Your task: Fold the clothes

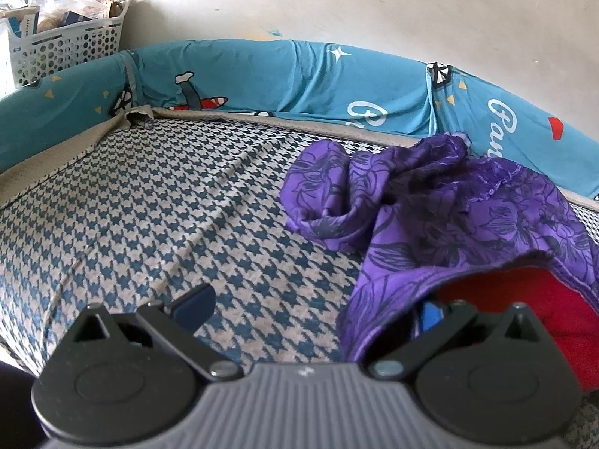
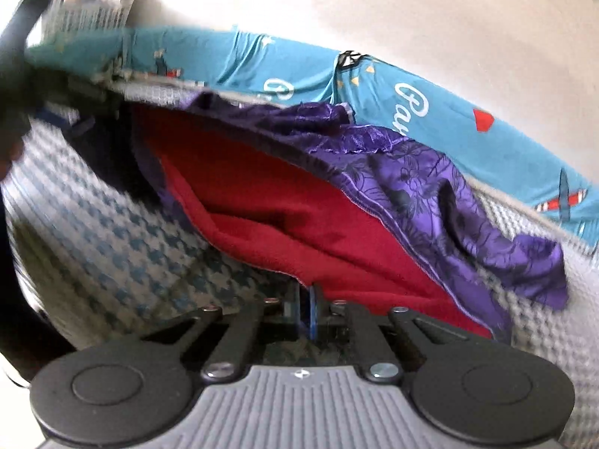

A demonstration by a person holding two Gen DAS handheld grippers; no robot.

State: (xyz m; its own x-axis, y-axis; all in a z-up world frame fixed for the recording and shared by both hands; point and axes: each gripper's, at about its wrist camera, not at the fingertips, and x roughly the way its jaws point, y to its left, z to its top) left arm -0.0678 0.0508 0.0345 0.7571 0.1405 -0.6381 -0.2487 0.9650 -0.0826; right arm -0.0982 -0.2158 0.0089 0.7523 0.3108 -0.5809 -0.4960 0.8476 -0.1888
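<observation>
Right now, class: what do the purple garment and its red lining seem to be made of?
Purple garment: probably thin satin-like woven fabric, judging by its soft sheen, fine crumples and printed dark flowers. Red lining: likely fleece, since it looks matte, fuzzy and thick with rounded folds.

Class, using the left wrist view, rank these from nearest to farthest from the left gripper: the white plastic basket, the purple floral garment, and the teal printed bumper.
1. Purple floral garment: draped over the right finger of the left gripper.
2. Teal printed bumper: along the far edge of the houndstooth sheet.
3. White plastic basket: top left corner, behind the bumper.
</observation>
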